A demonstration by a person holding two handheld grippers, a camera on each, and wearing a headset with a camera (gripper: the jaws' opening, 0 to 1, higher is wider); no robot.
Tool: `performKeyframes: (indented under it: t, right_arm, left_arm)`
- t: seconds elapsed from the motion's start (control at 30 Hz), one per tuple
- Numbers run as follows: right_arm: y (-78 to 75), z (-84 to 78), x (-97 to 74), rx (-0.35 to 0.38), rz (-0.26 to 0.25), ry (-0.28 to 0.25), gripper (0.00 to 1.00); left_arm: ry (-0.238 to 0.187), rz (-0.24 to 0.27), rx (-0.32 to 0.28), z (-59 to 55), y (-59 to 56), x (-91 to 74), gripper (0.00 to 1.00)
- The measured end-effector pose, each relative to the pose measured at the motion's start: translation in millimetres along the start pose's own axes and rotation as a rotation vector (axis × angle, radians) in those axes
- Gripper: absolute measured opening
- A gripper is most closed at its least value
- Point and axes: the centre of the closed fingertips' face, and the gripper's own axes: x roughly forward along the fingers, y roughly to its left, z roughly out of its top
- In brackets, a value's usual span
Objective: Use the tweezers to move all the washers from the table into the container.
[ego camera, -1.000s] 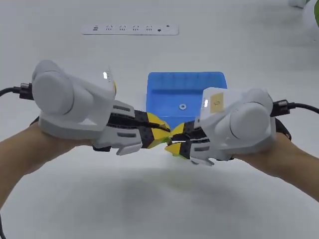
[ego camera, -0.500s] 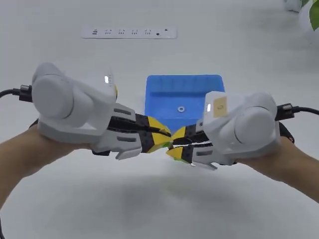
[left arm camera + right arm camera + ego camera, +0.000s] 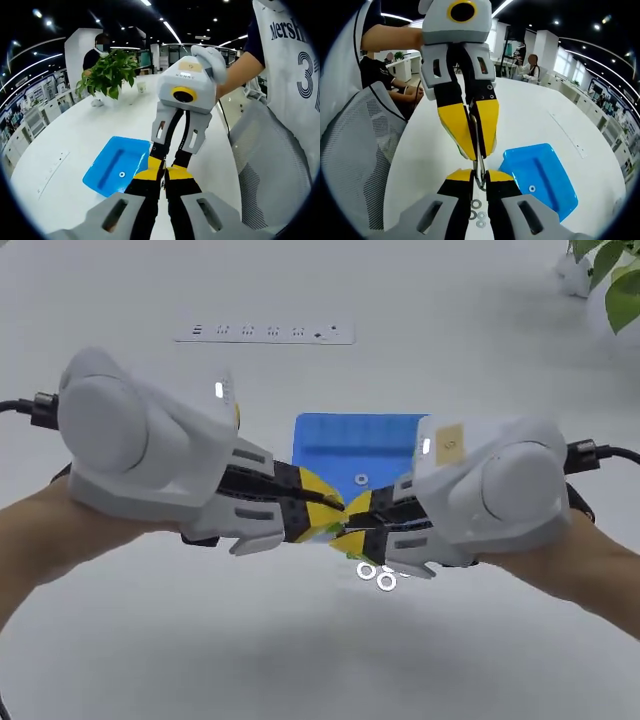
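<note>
White counter (image 3: 300, 660): tweezers (image 3: 480, 167) are clamped jointly by left gripper (image 3: 478, 150) and right gripper (image 3: 480, 176); washers (image 3: 377, 576) lie beneath, near blue container (image 3: 330, 440).

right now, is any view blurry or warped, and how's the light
Head view: soft even light, a faint shadow on the table under the left tool and right tool; washers sharp. Left gripper view: fisheye bend, ceiling lights glaring. Right gripper view: same bend, tweezers crisp between both tools' tips.
</note>
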Motion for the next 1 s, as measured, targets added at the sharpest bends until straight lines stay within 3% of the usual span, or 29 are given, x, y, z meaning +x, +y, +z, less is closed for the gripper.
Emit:
performKeyframes:
  t: [0.5, 0.8, 1.0]
  right_arm:
    - [-22.6, 25.5, -15.1, -0.041, -0.076, -0.040, 0.10]
    - [-49.0, 32.4, -14.3, -0.050, -0.105, -0.048, 0.10]
    - [-69.7, 29.0, -5.5, -0.042, -0.125, -0.048, 0.11]
  left_arm:
    - [-0.043, 0.040, 0.057, 26.6, 15.7, -13.1, 0.07]
    - [-0.055, 0.046, 0.092, 34.2, 45.4, -12.5, 0.07]
    - [-0.036, 0.055, 0.112, 30.3, 61.7, -4.3, 0.07]
